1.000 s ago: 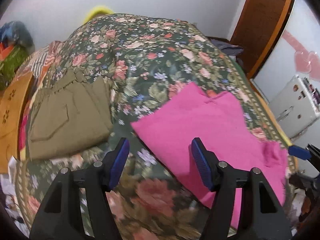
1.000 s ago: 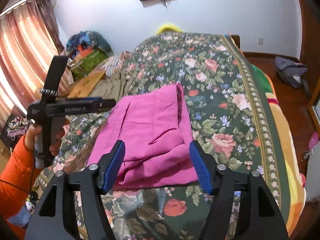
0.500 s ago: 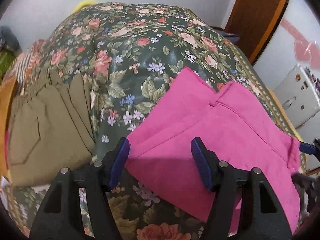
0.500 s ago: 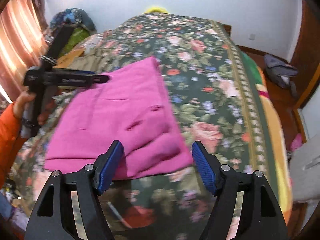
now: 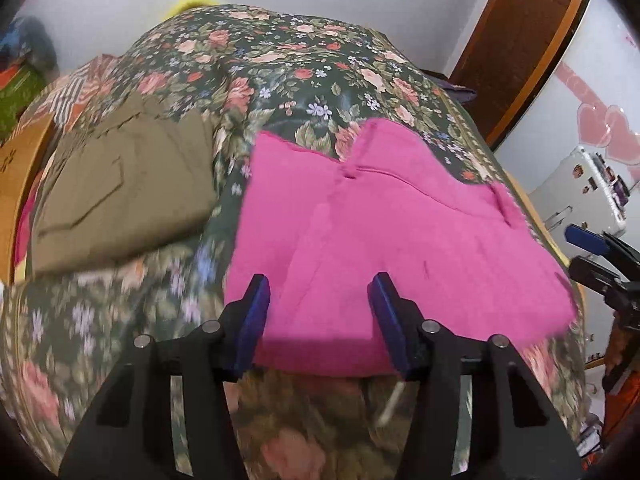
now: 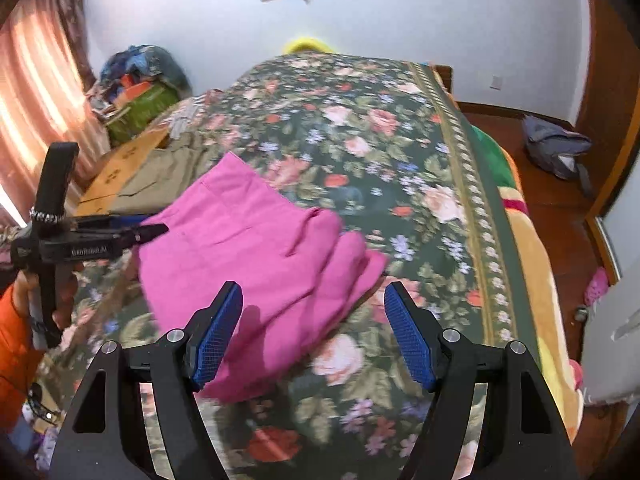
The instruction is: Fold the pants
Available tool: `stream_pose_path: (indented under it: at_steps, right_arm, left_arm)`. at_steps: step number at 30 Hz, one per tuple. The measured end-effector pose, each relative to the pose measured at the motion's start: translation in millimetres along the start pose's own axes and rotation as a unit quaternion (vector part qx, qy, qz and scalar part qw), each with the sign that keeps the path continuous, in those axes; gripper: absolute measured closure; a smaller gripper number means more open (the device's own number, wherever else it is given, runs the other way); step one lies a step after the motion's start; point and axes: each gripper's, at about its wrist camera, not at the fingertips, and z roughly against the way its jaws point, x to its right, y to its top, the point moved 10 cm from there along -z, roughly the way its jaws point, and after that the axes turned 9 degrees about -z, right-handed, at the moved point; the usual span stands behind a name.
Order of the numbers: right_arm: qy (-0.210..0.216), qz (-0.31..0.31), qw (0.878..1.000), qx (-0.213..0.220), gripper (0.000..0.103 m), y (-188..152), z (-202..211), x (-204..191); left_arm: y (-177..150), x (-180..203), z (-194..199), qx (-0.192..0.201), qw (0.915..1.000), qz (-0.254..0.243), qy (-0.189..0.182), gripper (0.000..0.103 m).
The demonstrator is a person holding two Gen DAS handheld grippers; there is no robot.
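Change: left gripper (image 5: 318, 304) has dropped closer to the pink pants (image 5: 380, 236); its jaws have just been narrowing.
Left gripper: half-open, pants edge between unpressed pads.
Right gripper (image 6: 314, 332): wide, empty.
Pants: folded on floral bedspread (image 6: 400, 152), ahead of both.

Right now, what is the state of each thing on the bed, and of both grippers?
Pink pants: folded, lying flat on the bedspread.
Olive pants: folded, lying apart from the pink ones.
Left gripper: open, jaws have just been closing, over the pants' near edge.
Right gripper: open, holding nothing.
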Motion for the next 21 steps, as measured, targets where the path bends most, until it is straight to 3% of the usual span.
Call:
stream_pose_path:
  at_steps: [5, 8, 12, 21]
  right_arm:
    - [0.016, 0.03, 0.999, -0.024, 0.036, -13.0, -18.5, -18.9]
    - [0.051, -0.013, 0.997, -0.047, 0.061, -18.4, -36.7, -16.4]
    - [0.086, -0.042, 0.994, -0.044, 0.072, -17.5, -38.7, -17.0]
    - [0.1, -0.043, 0.993, -0.038, 0.077, -32.8, -15.8, -25.0]
  left_arm:
    - [-22.0, 3.6, 18.0, 0.009, 0.9996, 0.028, -0.008, 0.053]
    - [-31.0, 3.8, 23.9, 0.009, 0.9991, 0.041, -0.011, 0.061]
    - [-44.6, 3.7, 31.1, 0.008, 0.9981, 0.058, -0.019, 0.073]
    - [-72.5, 11.5, 47.0, 0.01, 0.9977, 0.067, -0.01, 0.084]
